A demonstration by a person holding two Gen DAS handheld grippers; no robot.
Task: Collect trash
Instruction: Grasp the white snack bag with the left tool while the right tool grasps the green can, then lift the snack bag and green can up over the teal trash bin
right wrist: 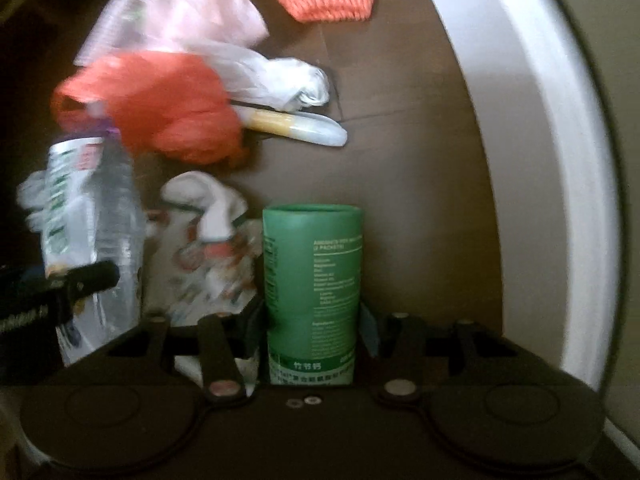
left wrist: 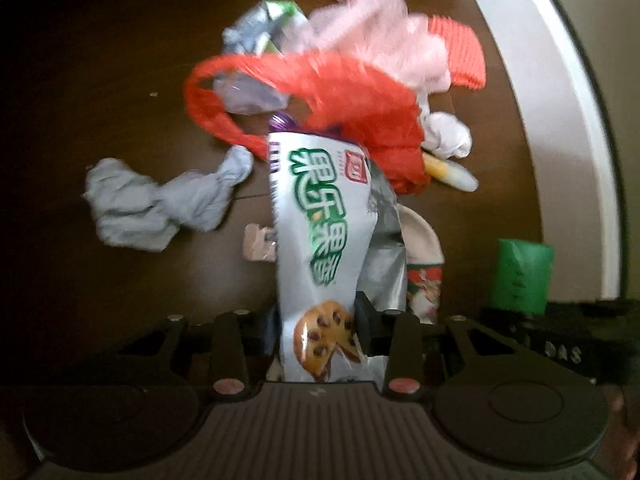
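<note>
- Fingers of the left gripper (left wrist: pixel 320 320) are clenched on a silver cookie wrapper (left wrist: pixel 316 248), which stands up between them and reaches forward over the pile.
- Fingers of the right gripper (right wrist: pixel 314 320) are clamped on a green cardboard tube (right wrist: pixel 314 280), held upright between them; in the left view the same tube shows off to the right of the left fingers.
- So, as I judge it, two pieces are in hand and none can be seen put away: no bin or bag for the trash shows in either view.
- Much is left on the brown table (left wrist: pixel 100 80). Ahead of the left fingers lies a red plastic bag (left wrist: pixel 340 92), with a pale pink bag (left wrist: pixel 380 28) beyond it and an orange foam net (left wrist: pixel 464 52) further to the right.
- Left of the wrapper lies a crumpled grey tissue (left wrist: pixel 160 204); right of it and ahead sit a white tissue wad (left wrist: pixel 444 136) and a yellow and white tube-like item (left wrist: pixel 452 172).
- Just right of the left fingers a printed paper cup (left wrist: pixel 424 264) lies, partly hidden by the wrapper.
- A crushed silver and green carton (left wrist: pixel 264 24) lies far ahead to the left.
- Both views are blurred, so small scraps may go unseen.
- Collection looks to be early: most of the pile is untouched.
</note>
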